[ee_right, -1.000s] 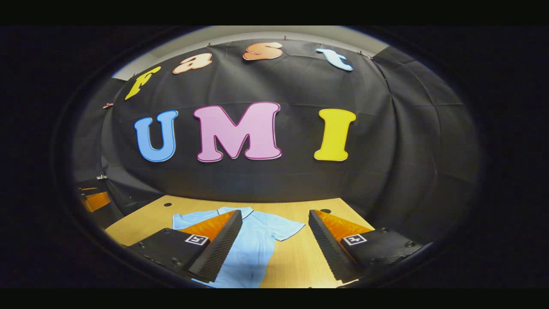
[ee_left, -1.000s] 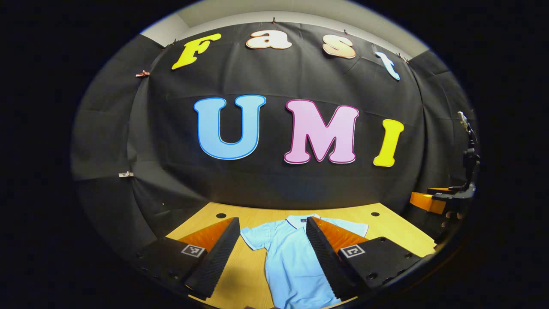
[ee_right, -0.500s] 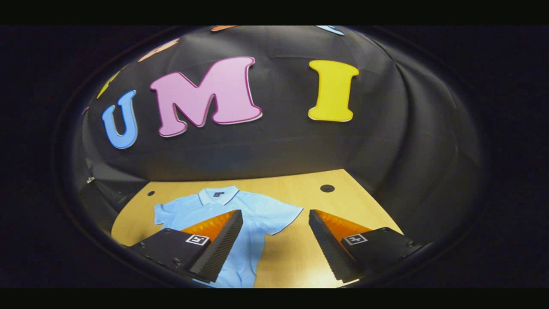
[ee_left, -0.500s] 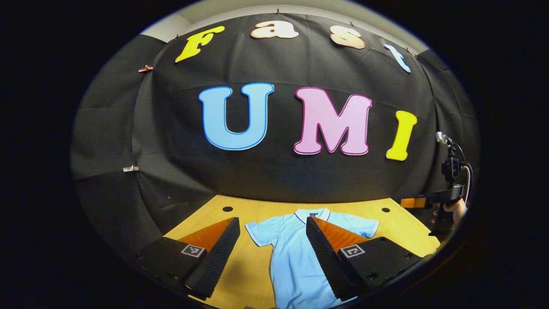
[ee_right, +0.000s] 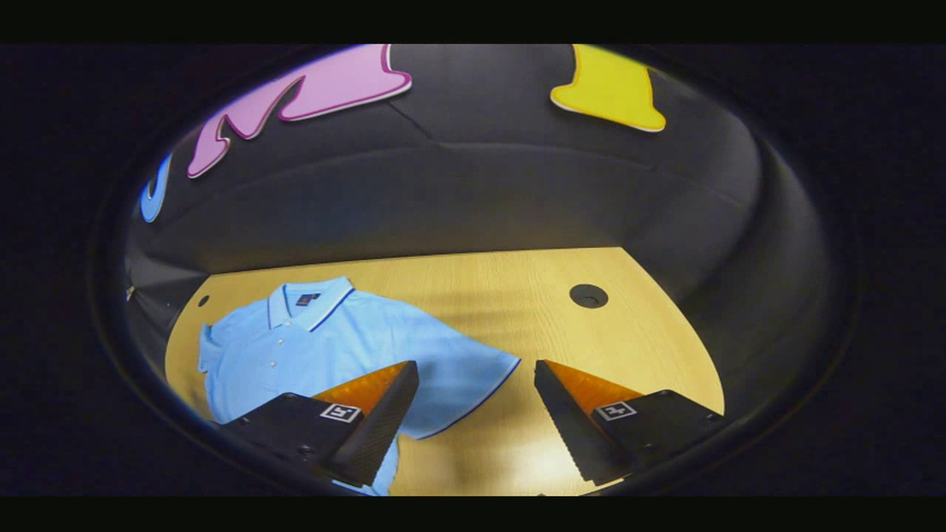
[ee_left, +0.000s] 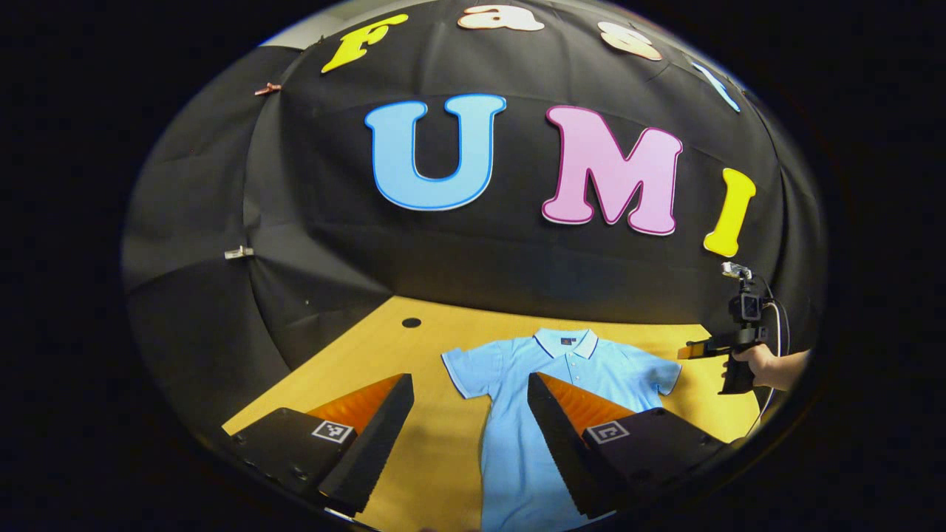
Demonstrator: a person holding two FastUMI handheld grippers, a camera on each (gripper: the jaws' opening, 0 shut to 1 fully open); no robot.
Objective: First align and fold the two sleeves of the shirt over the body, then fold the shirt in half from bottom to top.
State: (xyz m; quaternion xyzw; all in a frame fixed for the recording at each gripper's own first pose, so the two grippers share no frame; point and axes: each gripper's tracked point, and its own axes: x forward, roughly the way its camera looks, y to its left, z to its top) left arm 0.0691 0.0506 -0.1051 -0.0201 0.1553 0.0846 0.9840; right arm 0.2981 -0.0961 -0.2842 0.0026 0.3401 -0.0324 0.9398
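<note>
- The worktop [ee_left: 436, 451] is pale yellow wood with fine grain, its far edge meeting the black cloth wall.
- A round dark hole [ee_left: 411, 323] sits near its far corner at about 10 o'clock in the left gripper view; another hole [ee_right: 588, 296] shows at about 1 o'clock in the right gripper view.
- A light blue polo shirt [ee_left: 562, 369] lies flat and face up on the worktop, collar toward 12 o'clock, both short sleeves spread out to the sides.
</note>
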